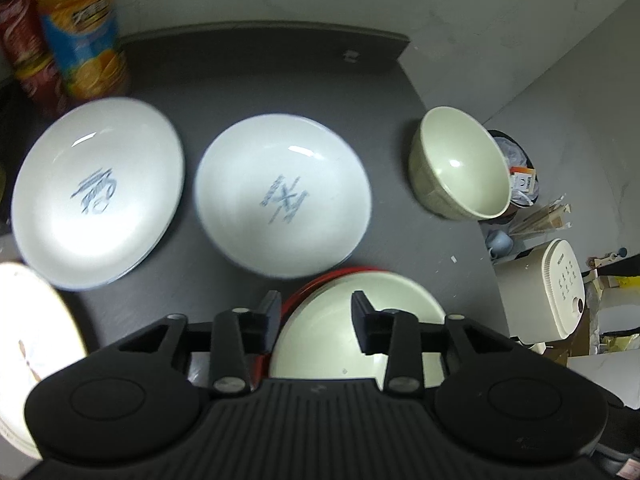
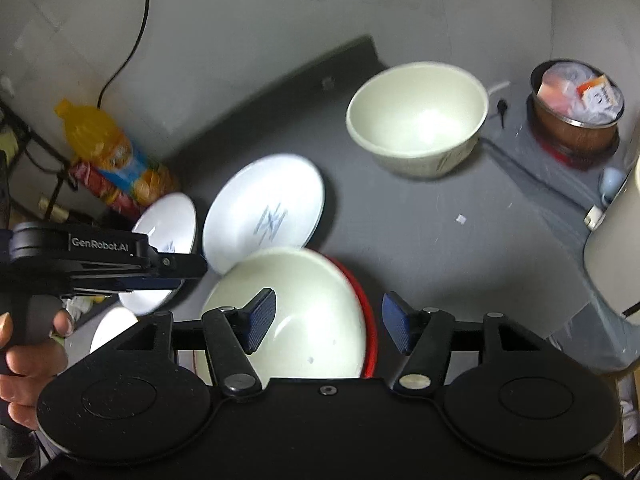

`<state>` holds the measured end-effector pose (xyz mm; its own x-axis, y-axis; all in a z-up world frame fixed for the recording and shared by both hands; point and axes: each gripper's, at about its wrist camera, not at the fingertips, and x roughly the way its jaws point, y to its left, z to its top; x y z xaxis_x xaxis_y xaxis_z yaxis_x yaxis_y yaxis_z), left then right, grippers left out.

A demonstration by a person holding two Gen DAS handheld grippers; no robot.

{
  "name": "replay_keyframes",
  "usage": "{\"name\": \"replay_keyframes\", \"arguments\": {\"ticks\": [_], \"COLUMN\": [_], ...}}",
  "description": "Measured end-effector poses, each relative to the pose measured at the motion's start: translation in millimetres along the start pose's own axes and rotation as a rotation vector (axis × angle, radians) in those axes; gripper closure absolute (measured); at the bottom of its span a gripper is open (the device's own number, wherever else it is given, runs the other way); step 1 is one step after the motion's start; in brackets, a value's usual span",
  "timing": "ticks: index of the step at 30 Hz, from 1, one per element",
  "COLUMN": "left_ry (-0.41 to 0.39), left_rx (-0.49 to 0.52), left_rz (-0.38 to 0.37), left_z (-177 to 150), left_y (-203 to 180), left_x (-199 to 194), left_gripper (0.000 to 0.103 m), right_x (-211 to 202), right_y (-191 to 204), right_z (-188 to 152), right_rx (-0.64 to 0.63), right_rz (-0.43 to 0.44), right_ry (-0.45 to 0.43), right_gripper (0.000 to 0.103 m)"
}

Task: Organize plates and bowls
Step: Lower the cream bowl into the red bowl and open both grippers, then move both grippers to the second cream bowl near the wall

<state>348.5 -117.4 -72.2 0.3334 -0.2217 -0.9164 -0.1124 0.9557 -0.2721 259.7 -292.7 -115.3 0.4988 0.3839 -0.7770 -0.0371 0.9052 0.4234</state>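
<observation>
On the dark table lie two white plates with blue marks, one at the left and one in the middle. A pale green bowl stands by the table's right edge. Nearest me, a cream bowl sits inside a red dish. My left gripper hovers open over that bowl's left part. My right gripper is open above the same cream bowl, one finger on each side of its right rim and the red dish. The far bowl and the middle plate show beyond.
An orange juice bottle and a red can stand at the back left. Another white plate lies near left. Beyond the table's right edge are a rice cooker and a bin. A hand holds the left gripper.
</observation>
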Motion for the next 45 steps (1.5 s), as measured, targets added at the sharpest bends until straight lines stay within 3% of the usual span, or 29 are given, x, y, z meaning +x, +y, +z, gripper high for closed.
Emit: {"name": "replay_keyframes", "arguments": {"ticks": [11, 17, 28, 35, 45], "left_ry": [-0.081, -0.102, -0.09, -0.056, -0.017], "left_rx": [0.056, 0.05, 0.08, 0.08, 0.045], "left_rz": [-0.039, -0.045, -0.016, -0.044, 0.001], "left_z": [30.4, 45.8, 71.5, 89.5, 96.5], "left_y": [-48.2, -64.8, -94.3, -108.0, -108.8], "left_x": [12.9, 34.3, 73.2, 103.9, 145.7], "left_gripper": [0.059, 0.059, 0.059, 0.059, 0.059], "right_x": [-5.2, 11.5, 53.0, 81.5, 113.2], "right_y": [-42.7, -66.6, -89.5, -106.6, -121.4], "right_z": [35.3, 50.2, 80.3, 94.7, 102.8], "right_rx": [0.072, 0.137, 0.154, 0.206, 0.294], "right_rz": [-0.076, -0.1, -0.14, -0.143, -0.131], "right_ry": [-0.17, -0.211, -0.172, -0.128, -0.065], "right_gripper": [0.044, 0.044, 0.044, 0.045, 0.058]}}
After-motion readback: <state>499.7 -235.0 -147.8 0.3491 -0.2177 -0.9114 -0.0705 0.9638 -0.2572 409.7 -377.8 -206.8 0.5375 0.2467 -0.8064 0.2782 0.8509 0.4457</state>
